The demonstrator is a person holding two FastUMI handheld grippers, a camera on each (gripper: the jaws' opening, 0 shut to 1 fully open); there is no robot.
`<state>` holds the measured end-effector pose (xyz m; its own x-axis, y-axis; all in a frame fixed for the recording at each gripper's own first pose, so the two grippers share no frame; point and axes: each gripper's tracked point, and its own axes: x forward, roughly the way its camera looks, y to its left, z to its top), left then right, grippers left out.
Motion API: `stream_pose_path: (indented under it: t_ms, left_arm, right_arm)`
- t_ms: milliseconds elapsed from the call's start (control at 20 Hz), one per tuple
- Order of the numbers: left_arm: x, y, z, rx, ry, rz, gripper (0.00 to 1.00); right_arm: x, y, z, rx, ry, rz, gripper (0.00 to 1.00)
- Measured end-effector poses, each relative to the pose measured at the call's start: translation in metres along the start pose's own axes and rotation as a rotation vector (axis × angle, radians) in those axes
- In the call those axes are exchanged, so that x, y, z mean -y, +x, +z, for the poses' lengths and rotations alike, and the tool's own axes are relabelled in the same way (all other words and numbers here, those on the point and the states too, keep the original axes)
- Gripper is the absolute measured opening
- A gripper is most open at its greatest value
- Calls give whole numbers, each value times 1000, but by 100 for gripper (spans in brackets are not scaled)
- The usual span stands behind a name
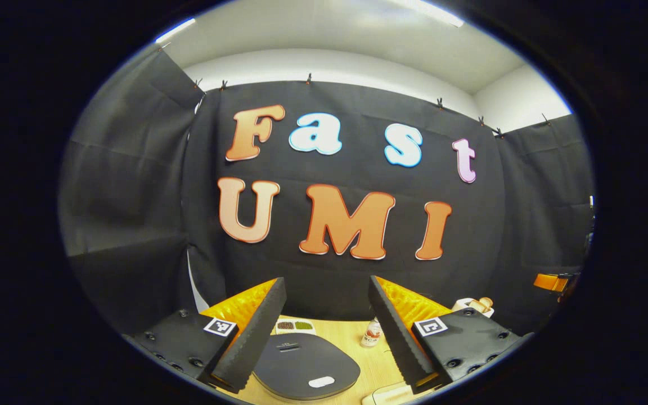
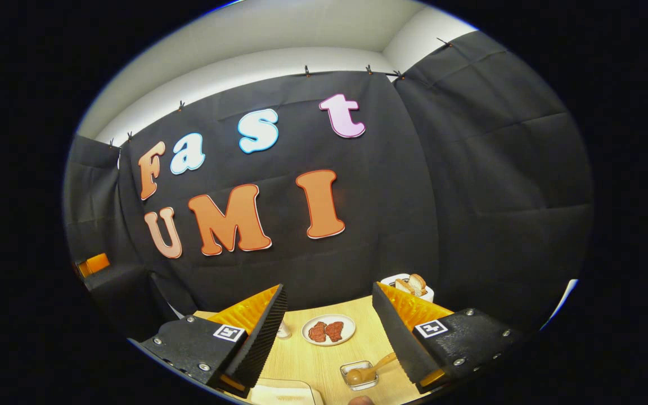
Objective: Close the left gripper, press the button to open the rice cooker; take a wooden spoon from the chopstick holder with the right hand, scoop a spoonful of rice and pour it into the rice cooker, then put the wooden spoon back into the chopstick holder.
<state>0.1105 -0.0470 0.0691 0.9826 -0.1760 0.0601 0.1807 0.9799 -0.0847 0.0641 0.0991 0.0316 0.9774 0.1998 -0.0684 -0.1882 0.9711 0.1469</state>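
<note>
**Mia:** Where is the rice cooker (image 1: 306,365)?

**Ben:** In the left gripper view it sits low down, right between the two fingers of the left gripper (image 1: 320,332) and a bit ahead of them. Its dark lid is down. There is a small pale button (image 1: 322,382) on the near part of the lid, I think.

**Mia:** Are those tongs pinched together?

**Ben:** No. The left fingers stand wide apart and hold nothing. The task says to close them first, so I would squeeze them together before going down. Closed fingers make one blunt tip, and that pokes a small button better.

**Mia:** Then what?

**Ben:** Aim the tip over the pale button and push straight down, slow. If it slides off to the side, the lid may not pop.

**Mia:** What else is near?

**Ben:** Past the cooker is a little dish (image 1: 295,325) with brown and green stuff, and a small bottle (image 1: 371,333) just beside the right finger. Keep away from the bottle; it could tip.

**Mia:** And the other tongs?

**Ben:** In the right gripper view the right gripper (image 2: 328,329) is wide open too, with nothing in it. A wooden spoon (image 2: 370,368) lies in a small clear dish (image 2: 359,375) between its fingers, close to the right one. A plate (image 2: 328,330) with red pieces is farther ahead. All of it rests on the wooden table (image 2: 301,360).
</note>
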Motion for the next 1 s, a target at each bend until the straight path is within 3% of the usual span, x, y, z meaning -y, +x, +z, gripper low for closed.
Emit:
stream_pose_path:
  t_ms: [250,500,850,900,1000]
  left_arm:
    - [4,-16,37,66,75,31,100]
    - [1,-18,28,38,53,39,100]
    - [-12,-20,27,26,43,76,100]
    - [-13,-21,28,29,45,80,100]
    - [-15,-23,33,37,51,87,100]
  right_arm:
    - [5,-2,16,40,-71,-26,94]
    - [8,-8,32,106,-141,-37,94]
    - [8,-13,36,113,-147,-35,95]
    - [9,-14,36,114,-147,-36,100]
    - [8,-15,40,125,-163,-38,100]
